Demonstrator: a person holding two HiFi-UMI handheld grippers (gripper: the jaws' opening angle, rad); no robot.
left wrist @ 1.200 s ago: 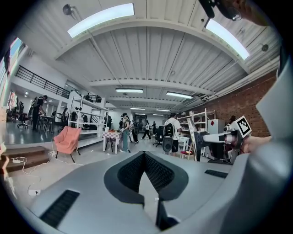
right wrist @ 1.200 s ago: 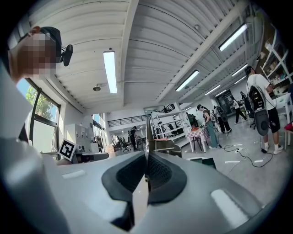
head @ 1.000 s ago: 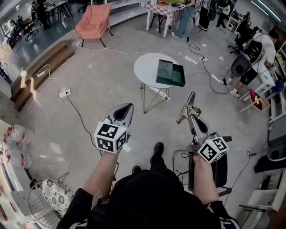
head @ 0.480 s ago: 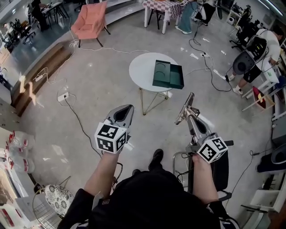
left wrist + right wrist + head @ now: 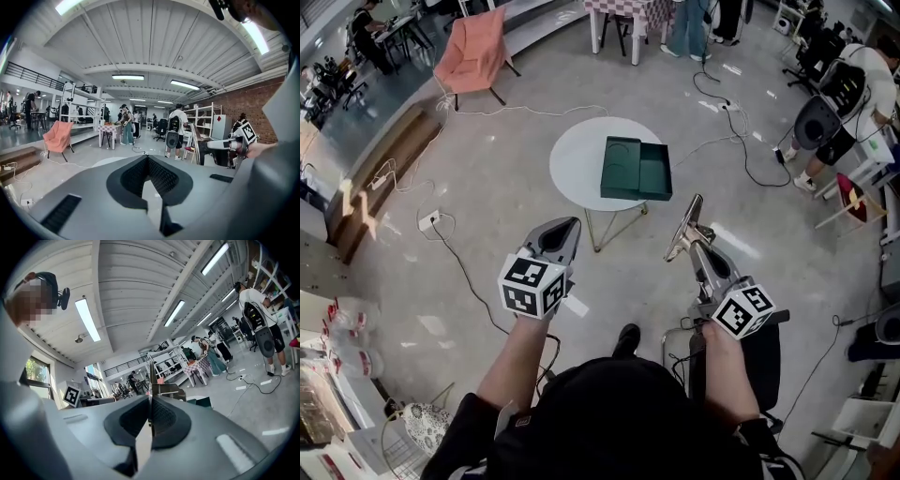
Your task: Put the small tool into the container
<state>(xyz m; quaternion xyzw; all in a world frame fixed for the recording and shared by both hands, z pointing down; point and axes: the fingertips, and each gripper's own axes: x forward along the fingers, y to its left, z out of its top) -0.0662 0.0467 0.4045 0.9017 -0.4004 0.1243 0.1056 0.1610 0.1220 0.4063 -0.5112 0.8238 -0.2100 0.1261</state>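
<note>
A dark green open container (image 5: pixel 636 169) lies on a round white table (image 5: pixel 572 159) ahead of me on the floor. My right gripper (image 5: pixel 701 248) is shut on a small flat metal tool (image 5: pixel 687 228), which sticks out forward and up past the jaws. In the right gripper view the tool (image 5: pixel 151 401) is a thin blade clamped between the pads, with the container (image 5: pixel 204 402) far beyond it. My left gripper (image 5: pixel 563 228) is held at the left, jaws together with nothing in them; in its own view the left gripper (image 5: pixel 148 157) shows its tips meeting.
Cables run across the concrete floor, with a power strip (image 5: pixel 429 221) at the left. A pink armchair (image 5: pixel 473 52) stands at the back left. A person (image 5: pixel 853 98) bends over at the right. A black chair (image 5: pixel 755 361) is under my right arm.
The table and container have drifted left and lower in the head view as the view moves. Both grippers keep their pose, and the tool stays clamped in the right one.
</note>
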